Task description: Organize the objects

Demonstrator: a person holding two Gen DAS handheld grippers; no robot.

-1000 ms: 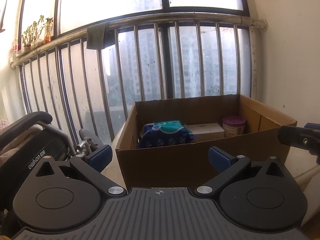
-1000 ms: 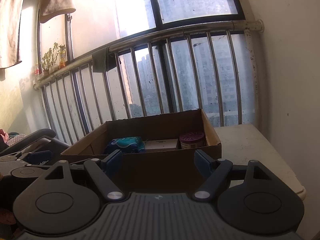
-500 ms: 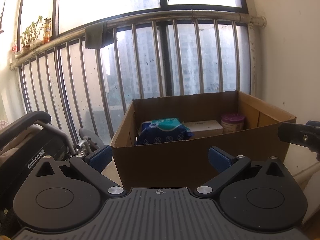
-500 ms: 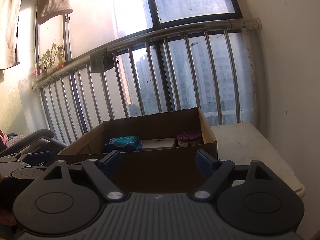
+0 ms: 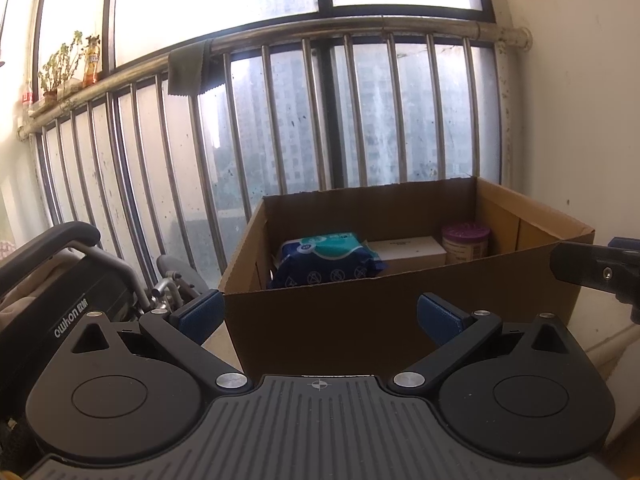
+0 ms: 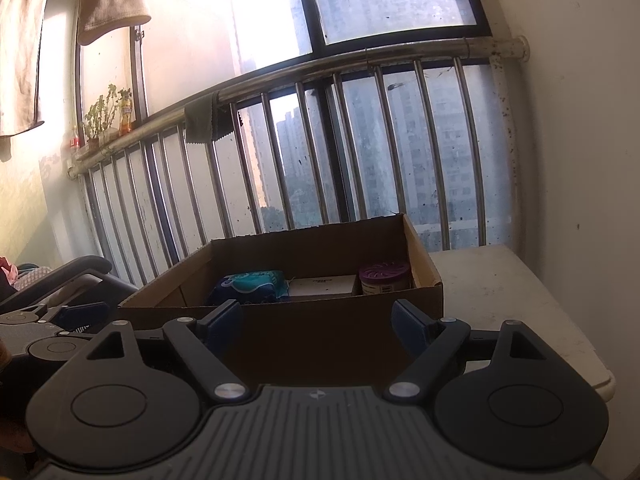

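An open cardboard box [image 5: 360,320] [image 6: 320,336] stands in front of the window railing. Inside lie a blue and teal wipes pack [image 5: 326,264] [image 6: 250,286], a white carton [image 5: 408,250] [image 6: 322,284] and a purple-lidded jar [image 5: 466,242] [image 6: 385,278]. My left gripper [image 5: 318,312] is open and empty, just short of the box's near wall. My right gripper [image 6: 318,320] is open and empty, also before the near wall. Part of the right gripper shows at the right edge of the left wrist view [image 5: 596,272].
A metal railing [image 5: 320,120] and window stand behind the box. A wheelchair [image 5: 60,280] sits to the left. The box rests on a pale tabletop [image 6: 500,292] that meets the wall [image 6: 580,160] on the right. A cloth [image 5: 188,68] hangs on the rail.
Both grippers have risen a little, so the box sits lower in view and more of its inside shows. Both stay open and empty.
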